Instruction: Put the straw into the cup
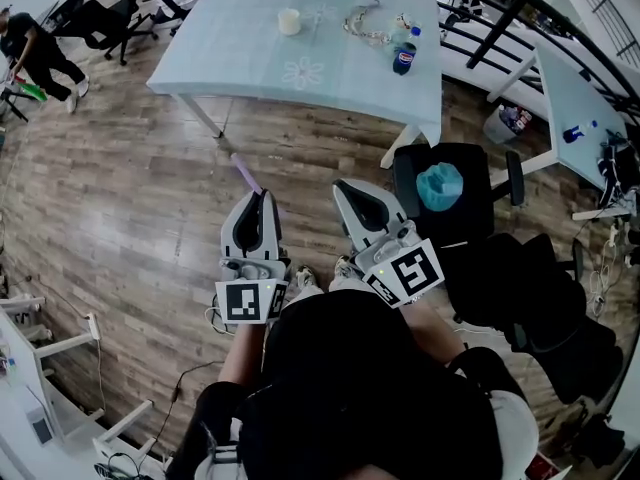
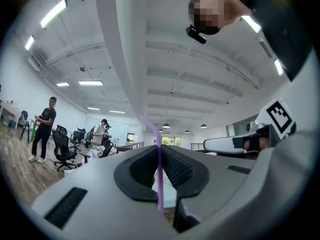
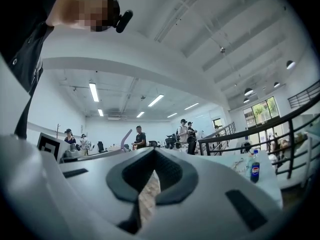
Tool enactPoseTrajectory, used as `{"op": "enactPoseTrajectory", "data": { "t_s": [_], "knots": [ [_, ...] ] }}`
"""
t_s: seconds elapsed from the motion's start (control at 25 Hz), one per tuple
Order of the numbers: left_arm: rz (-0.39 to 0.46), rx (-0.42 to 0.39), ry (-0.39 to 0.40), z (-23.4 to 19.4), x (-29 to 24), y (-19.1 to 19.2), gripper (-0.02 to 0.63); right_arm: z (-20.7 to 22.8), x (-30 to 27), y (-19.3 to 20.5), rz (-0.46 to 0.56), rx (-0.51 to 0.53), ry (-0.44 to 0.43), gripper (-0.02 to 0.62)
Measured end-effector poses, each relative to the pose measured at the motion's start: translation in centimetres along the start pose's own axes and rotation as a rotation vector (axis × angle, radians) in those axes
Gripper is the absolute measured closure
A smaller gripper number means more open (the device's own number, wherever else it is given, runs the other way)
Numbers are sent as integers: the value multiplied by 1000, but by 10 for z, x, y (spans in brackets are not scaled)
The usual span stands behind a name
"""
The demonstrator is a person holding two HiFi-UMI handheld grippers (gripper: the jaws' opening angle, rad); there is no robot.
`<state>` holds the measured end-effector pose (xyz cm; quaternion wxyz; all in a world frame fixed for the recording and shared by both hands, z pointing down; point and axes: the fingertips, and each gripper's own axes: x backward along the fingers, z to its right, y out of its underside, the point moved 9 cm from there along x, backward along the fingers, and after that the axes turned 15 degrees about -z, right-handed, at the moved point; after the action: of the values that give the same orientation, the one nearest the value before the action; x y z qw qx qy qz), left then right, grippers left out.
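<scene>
Wooden office floor, table (image 1: 250, 68) with pale cloth well ahead, cup (image 1: 289, 21) on it. Left gripper (image 1: 262, 200) pinches purple straw (image 1: 245, 173), bent end sticking out past jaws. Right gripper (image 1: 347, 188) pressed together, empty. Straw probably light, thin, easy to crush: keep gentle grip on straight shaft.

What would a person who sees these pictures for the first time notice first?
The purple straw stands out, pinched in the left gripper and pointing toward the table. On that table ahead stands a pale cup, with a blue bottle to its right.
</scene>
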<state>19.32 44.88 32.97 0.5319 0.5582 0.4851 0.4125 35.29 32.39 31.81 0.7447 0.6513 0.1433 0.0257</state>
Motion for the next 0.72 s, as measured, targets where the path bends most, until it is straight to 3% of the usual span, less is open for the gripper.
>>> {"op": "enactPoseTrajectory", "data": {
  "t_s": [0.48,0.72],
  "knots": [
    [-13,-3,-70,25,-20,12,572,34,5,12,2,17,-38,588],
    [1,-17,-90,19,-35,13,572,50,-8,7,-6,20,-48,588]
  ]
}}
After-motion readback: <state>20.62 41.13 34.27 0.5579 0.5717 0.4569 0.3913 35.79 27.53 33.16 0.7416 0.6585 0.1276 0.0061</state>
